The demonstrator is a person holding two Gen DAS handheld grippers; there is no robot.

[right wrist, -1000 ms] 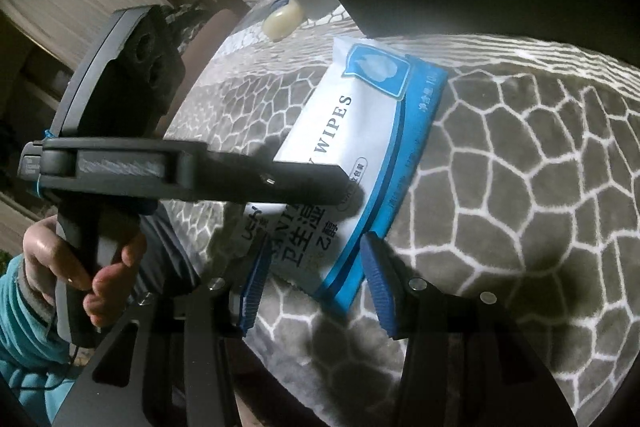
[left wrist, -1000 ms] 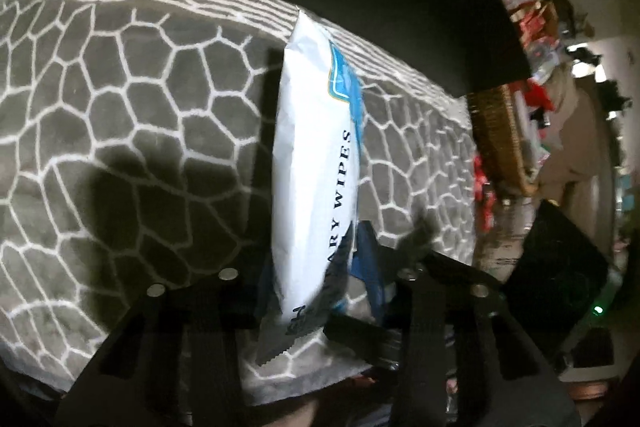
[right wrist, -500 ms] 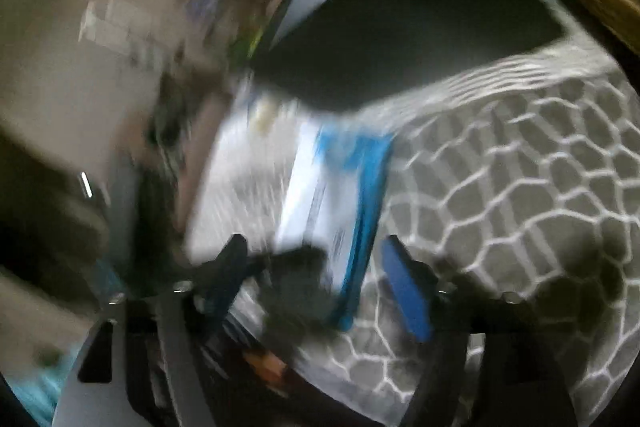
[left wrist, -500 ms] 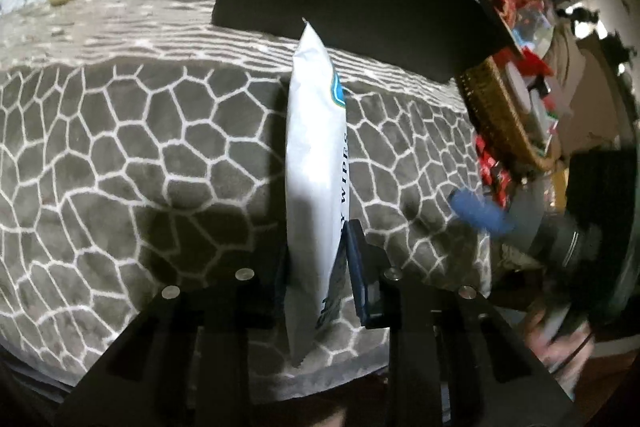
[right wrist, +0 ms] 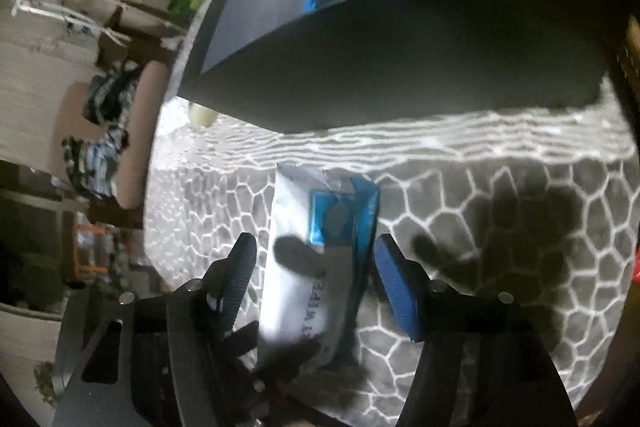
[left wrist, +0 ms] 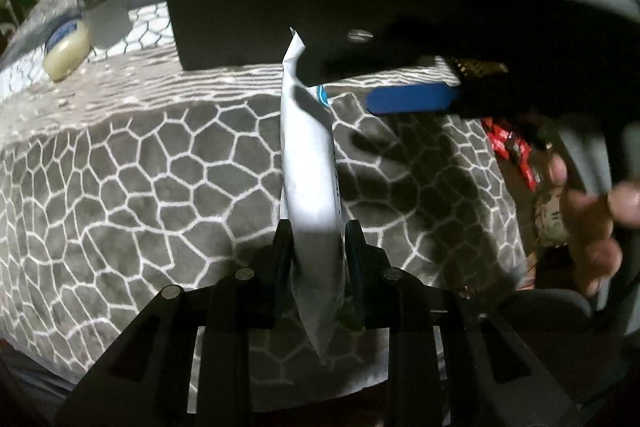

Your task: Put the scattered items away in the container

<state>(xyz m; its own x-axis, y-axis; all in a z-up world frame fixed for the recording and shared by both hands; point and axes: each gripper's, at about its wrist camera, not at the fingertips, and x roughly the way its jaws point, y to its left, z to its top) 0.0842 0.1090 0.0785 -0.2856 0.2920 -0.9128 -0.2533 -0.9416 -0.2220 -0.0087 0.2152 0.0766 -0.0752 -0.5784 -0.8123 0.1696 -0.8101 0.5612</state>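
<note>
While the wipes pack (left wrist: 310,183) hangs edge-on above the patterned cloth (left wrist: 160,195), short of the black container (left wrist: 272,3), your left gripper (left wrist: 316,247) pinches its lower end. Your right gripper (right wrist: 314,275) straddles the pack, fingers closing without touching it.

Lived-in home: patterned grey blanket (left wrist: 160,187), clothes heap (right wrist: 100,131) on a sofa, drying rack (right wrist: 60,7), wicker basket (left wrist: 476,67), general clutter.
</note>
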